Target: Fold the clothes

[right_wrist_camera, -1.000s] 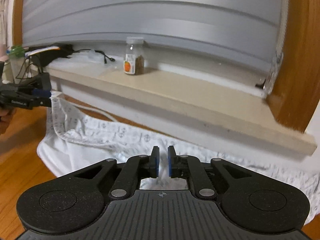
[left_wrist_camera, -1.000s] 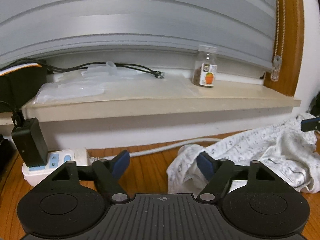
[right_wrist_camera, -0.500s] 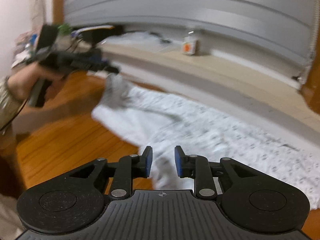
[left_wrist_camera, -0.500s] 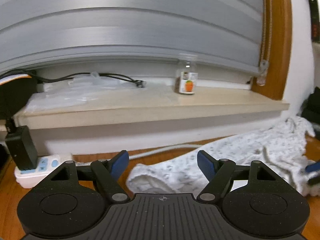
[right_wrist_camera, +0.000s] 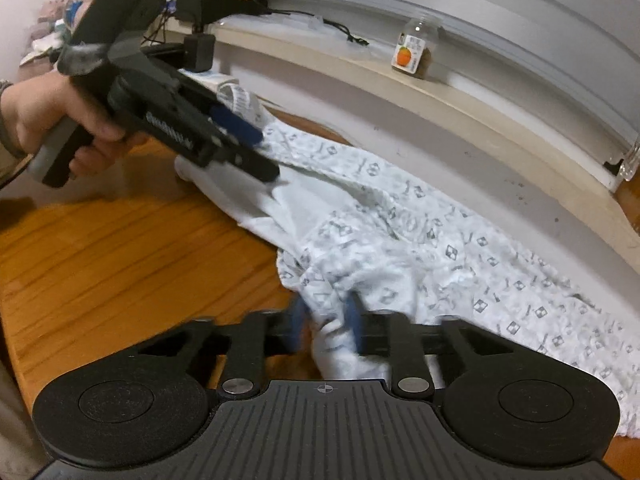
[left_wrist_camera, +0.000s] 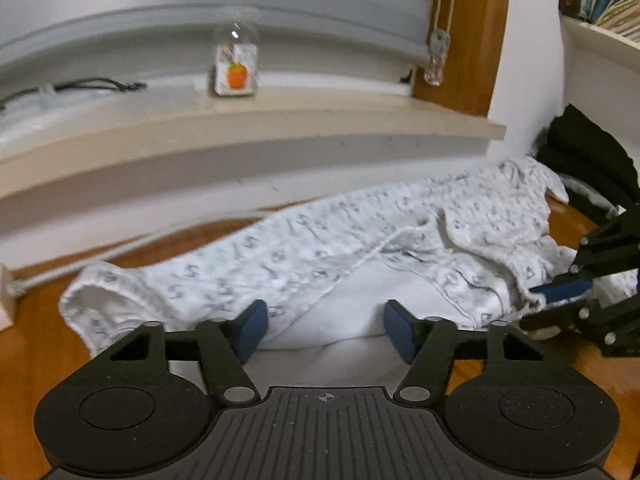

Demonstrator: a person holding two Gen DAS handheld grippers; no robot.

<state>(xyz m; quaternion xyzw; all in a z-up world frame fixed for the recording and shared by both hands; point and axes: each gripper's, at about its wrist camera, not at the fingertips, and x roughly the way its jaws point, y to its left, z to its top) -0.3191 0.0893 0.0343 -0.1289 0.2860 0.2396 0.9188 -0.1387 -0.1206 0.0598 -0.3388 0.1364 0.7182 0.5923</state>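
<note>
Blue-padded right tongs [right_wrist_camera: 323, 326] are clamped on a bunched fold of the white patterned garment [right_wrist_camera: 420, 240], jaws just closed in on it, cloth pinched between the pads. Left tongs [left_wrist_camera: 322, 330] have just been narrowing but stand released, pads apart over the plain inner side of the cloth, gripping nothing; in the right wrist view they [right_wrist_camera: 256, 152] sit at the far end of the garment, held by a hand [right_wrist_camera: 52, 120].

Garment lies spread and rumpled on the wooden floor [right_wrist_camera: 120, 248], along the wall under the window sill [left_wrist_camera: 248, 136].

Step, as I read it: securing two grip points before the first fold, right done, left pending. Next: left needs to close on an edge, then lift together and lay flat.

Count: one garment, two tongs, one jar [left_wrist_camera: 236, 68] on the sill.
</note>
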